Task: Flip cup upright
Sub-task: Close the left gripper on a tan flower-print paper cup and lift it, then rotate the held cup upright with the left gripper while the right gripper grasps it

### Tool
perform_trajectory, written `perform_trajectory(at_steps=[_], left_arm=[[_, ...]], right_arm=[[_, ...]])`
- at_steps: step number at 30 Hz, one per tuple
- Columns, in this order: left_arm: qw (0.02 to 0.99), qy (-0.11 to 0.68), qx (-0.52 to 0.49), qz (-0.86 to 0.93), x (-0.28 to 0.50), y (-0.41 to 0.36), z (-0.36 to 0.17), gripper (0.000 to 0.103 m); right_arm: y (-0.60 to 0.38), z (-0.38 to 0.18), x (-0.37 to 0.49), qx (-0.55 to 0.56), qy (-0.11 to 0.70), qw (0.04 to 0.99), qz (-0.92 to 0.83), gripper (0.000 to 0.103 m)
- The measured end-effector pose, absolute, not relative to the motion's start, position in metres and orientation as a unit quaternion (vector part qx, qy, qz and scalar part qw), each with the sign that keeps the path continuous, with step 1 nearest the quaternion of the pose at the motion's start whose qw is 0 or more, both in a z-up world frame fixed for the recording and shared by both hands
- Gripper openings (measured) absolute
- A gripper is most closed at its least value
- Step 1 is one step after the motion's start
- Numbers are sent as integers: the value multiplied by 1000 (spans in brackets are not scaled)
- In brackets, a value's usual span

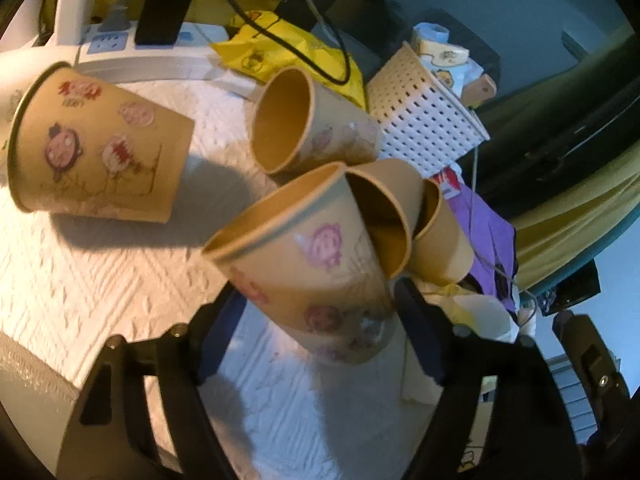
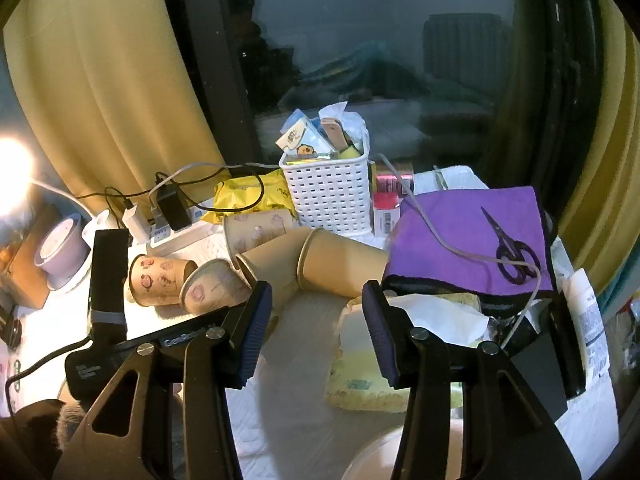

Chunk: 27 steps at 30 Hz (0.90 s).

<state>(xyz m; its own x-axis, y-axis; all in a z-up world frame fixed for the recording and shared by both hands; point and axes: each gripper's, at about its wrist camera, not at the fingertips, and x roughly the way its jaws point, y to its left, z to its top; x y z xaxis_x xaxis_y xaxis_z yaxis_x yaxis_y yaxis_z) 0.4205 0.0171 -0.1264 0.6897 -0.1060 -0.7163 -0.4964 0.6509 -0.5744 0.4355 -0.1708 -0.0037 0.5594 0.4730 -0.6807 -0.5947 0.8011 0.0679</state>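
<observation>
Your left tool [image 1: 316,300] is clamped around a paper cup [image 1: 304,264], one finger on each side of its lower body. The cup's tilted, mouth pointing up and to the left, its base hanging just over the white textured desk [image 1: 80,280].

Right behind it there's a little pile of more cups lying on their sides: one [image 1: 380,216] with its dark mouth pressed against your held cup, another [image 1: 440,236] tucked just beside that, and one [image 1: 308,124] further back with its mouth facing you. A separate printed cup [image 1: 100,144] lies on its side off to the left, well apart.

Your right tool [image 2: 316,312] is wide open with nothing in it, hovering near the cup pile. Beyond it sit a white basket [image 2: 332,196] and a purple cloth [image 2: 468,240] with scissors [image 2: 508,248] on top.
</observation>
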Motion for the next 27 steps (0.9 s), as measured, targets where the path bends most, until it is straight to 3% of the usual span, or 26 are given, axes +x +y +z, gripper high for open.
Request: perform_trajectory(at_steps=[4,11,27], left_arm=[[843,376,-369,105,422,13,-121,67],[873,375,-306,67,398,14,-105,65],[923,337,-182,-42,245,25,-54,64]], right_arm=[[-169,-2,430,-88,359,881,296,49],[-172,2,407,-91,360,887,275,49],[-127,15,281,-83,360,876,311,49]])
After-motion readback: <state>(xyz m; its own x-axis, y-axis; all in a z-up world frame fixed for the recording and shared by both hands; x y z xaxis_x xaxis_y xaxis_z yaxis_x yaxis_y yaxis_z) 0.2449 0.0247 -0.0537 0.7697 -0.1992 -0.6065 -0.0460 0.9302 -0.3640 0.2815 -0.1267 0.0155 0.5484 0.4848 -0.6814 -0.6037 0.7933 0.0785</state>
